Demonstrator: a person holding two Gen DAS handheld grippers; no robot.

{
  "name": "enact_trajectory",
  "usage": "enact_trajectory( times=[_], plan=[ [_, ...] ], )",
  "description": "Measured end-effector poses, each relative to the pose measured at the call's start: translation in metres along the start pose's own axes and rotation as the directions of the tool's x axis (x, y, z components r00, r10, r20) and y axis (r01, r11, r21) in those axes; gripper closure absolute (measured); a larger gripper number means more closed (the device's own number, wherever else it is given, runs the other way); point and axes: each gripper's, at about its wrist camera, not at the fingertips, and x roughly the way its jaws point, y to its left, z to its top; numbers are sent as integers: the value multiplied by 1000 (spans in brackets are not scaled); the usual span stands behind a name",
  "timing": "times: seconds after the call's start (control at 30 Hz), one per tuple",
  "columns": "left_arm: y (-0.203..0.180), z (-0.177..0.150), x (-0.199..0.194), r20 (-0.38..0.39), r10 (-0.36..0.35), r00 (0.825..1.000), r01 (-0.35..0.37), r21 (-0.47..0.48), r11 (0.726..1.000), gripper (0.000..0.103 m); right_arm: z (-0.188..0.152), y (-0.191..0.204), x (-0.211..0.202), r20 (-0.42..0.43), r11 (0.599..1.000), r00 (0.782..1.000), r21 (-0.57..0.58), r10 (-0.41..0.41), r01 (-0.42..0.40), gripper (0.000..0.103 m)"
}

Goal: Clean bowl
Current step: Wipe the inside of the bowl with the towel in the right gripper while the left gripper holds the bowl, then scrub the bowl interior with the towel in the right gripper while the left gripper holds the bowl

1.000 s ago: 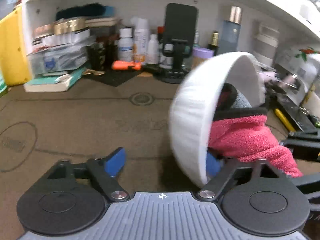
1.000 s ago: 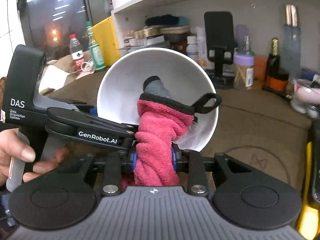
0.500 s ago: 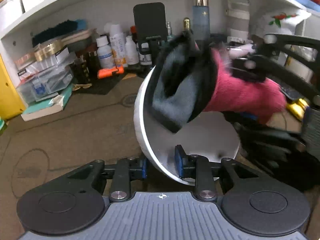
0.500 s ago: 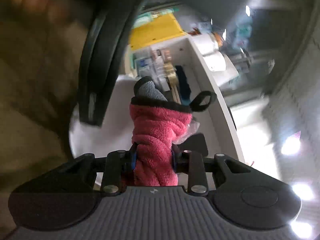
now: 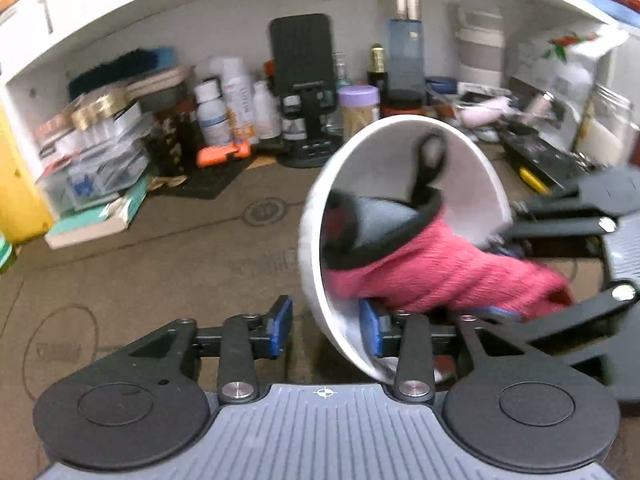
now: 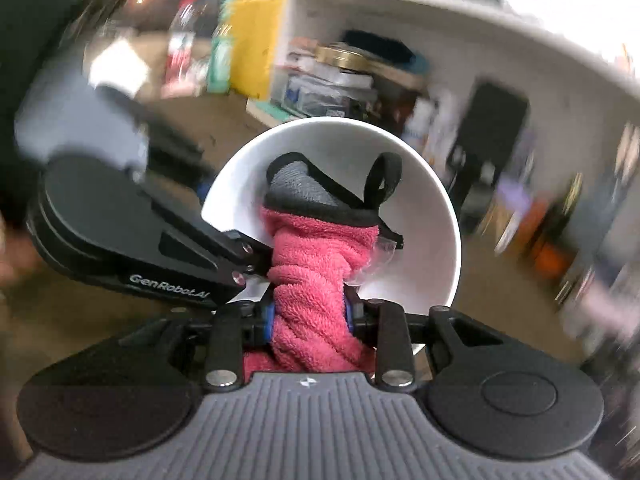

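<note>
A white bowl (image 5: 472, 184) (image 6: 424, 232) is tipped on its side above the brown table, its mouth facing right in the left wrist view. My left gripper (image 5: 324, 320) straddles its lower rim and its jaws are opening. The left blue pad (image 5: 282, 328) stands clear of the outer wall, and the right pad (image 5: 368, 332) sits inside the bowl. My right gripper (image 6: 308, 316) is shut on a rolled pink cloth (image 6: 308, 280) (image 5: 440, 276) with a grey, black-edged end. That end is pushed against the bowl's inner wall.
A white shelf (image 5: 240, 12) at the back holds bottles (image 5: 236, 104), a black phone stand (image 5: 304, 80), a purple-lidded jar (image 5: 358, 108) and stacked boxes (image 5: 96, 152). An orange tool (image 5: 222, 154) lies in front. A yellow bin (image 5: 16, 184) stands far left. Brown tabletop (image 5: 160, 264) stretches left of the bowl.
The left jaws closed on the bowl's rim, then spread apart again. The cloth swung up over the rim and is back inside the bowl. The right wrist view swung round.
</note>
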Motion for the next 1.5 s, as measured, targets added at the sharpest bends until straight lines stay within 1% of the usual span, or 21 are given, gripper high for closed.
enact_trajectory(
  times=[0.13, 0.17, 0.23, 0.3, 0.33, 0.4, 0.47, 0.67, 0.7, 0.83, 0.87, 0.93, 1.03, 1.07, 1.17, 1.23, 1.27, 1.33, 1.4, 1.47, 1.5],
  plan=[
    [5, -9, 10, 0, -67, 998, 66, -89, 994, 41, -3, -10, -4, 51, 998, 997, 35, -50, 49, 74],
    [1, -10, 10, 9, -61, 998, 61, -67, 996, 42, -4, -7, -11, 74, 994, 992, 0, -105, 105, 74],
    [-9, -11, 6, 16, -44, 999, 44, -15, 999, 57, 0, 5, -18, 138, 969, 970, -116, -201, 218, 74],
    [-12, -9, 3, 19, -27, 999, 26, 16, 1000, 66, -2, 34, -25, 220, 867, 921, -322, -322, 380, 74],
    [-12, -8, 1, 20, -24, 1000, 23, 40, 999, 69, -10, 51, -23, 284, 747, 871, -448, -402, 491, 74],
    [-11, -6, -3, 6, -29, 1000, 28, 73, 997, 70, -20, 66, -13, 367, 592, 817, -563, -446, 576, 74],
    [-10, -6, -8, -7, -28, 1000, 29, 116, 993, 71, -29, 75, 0, 420, 449, 788, -656, -451, 607, 74],
    [-11, -1, -16, -28, -22, 999, 28, 231, 973, 71, -43, 73, 37, 442, 201, 762, -788, -473, 582, 72],
    [-12, 0, -17, -24, -22, 999, 27, 237, 971, 71, -41, 71, 43, 384, 236, 779, -803, -495, 547, 72],
    [-17, 5, -12, -11, -31, 999, 32, 222, 974, 70, -13, 57, 35, 155, 575, 855, -679, -495, 456, 71],
    [-18, 4, -10, -12, -35, 999, 36, 214, 976, 70, -6, 53, 32, 103, 651, 873, -626, -476, 429, 71],
    [-19, 2, -6, -4, -33, 999, 33, 201, 979, 73, 5, 36, 18, -8, 852, 938, -421, -348, 312, 70],
    [-13, 4, -5, -9, -50, 999, 51, 142, 989, 71, 9, 13, 3, -55, 969, 983, -184, -175, 162, 69],
    [-11, 4, -5, -9, -54, 998, 55, 128, 990, 68, 9, 7, 0, -53, 982, 989, -137, -142, 133, 69],
    [-2, 5, -2, -11, -45, 999, 45, 49, 998, 43, 3, -13, -8, -3, 998, 998, 14, -64, 64, 70],
    [1, 4, 3, -21, -37, 999, 37, 21, 999, 22, 1, -18, -4, 40, 997, 997, 43, -72, 70, 73],
    [1, 2, 8, -36, -50, 998, 50, 12, 999, 20, -2, -17, -8, 82, 993, 990, 44, -112, 108, 74],
    [-1, 0, 14, -57, -66, 996, 66, -2, 998, 20, -4, -9, -24, 201, 974, 954, 12, -224, 226, 74],
    [-9, 2, 15, -48, -43, 998, 43, -5, 999, 23, -3, -4, -30, 244, 965, 937, -15, -249, 260, 75],
    [-18, 3, 16, -24, -69, 997, 69, -6, 998, 39, -3, 5, -38, 267, 942, 918, -80, -294, 325, 75],
    [-20, 3, 16, -16, -80, 997, 80, -4, 997, 56, -3, 9, -41, 279, 919, 902, -125, -329, 374, 75]
  ],
)
